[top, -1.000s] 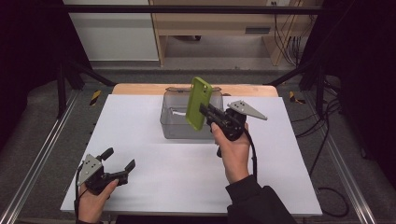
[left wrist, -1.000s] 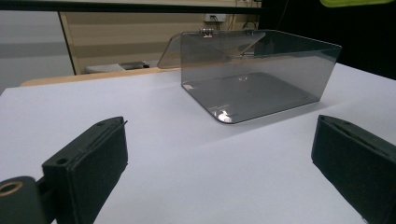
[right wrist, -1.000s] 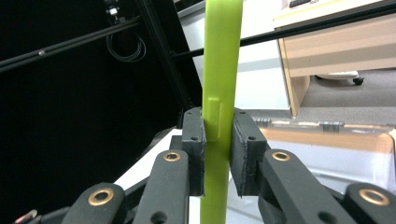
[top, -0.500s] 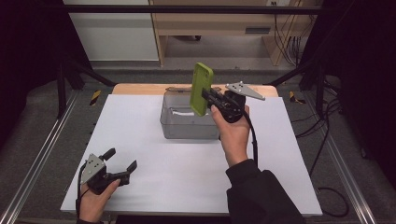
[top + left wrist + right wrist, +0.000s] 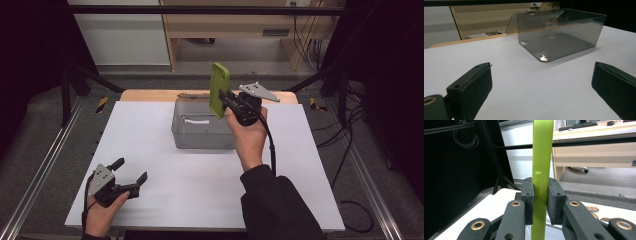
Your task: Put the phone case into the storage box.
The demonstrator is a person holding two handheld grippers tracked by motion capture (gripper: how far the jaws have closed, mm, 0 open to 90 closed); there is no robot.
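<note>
A lime-green phone case [image 5: 219, 89] stands on edge in the air above the clear grey plastic box [image 5: 202, 131], with my right gripper [image 5: 223, 100] shut on its lower half. In the right gripper view the case [image 5: 542, 157] rises straight up between the two black pads [image 5: 527, 200], which press on both of its faces. My left gripper [image 5: 131, 173] rests low over the table's near left corner, jaws wide apart with nothing between them. From the left gripper view the box [image 5: 560, 37] stands ahead, its hinged lid tipped back; the inside looks bare.
The box sits near the far middle of the white table top [image 5: 150, 145]. A wooden strip [image 5: 150, 95] edges the table's far side. Metal rails [image 5: 40, 170] run along both sides, and a cable [image 5: 272, 150] trails from the right gripper.
My right gripper has carried the green case up and toward the far side, over the box. The left gripper has stayed put.
</note>
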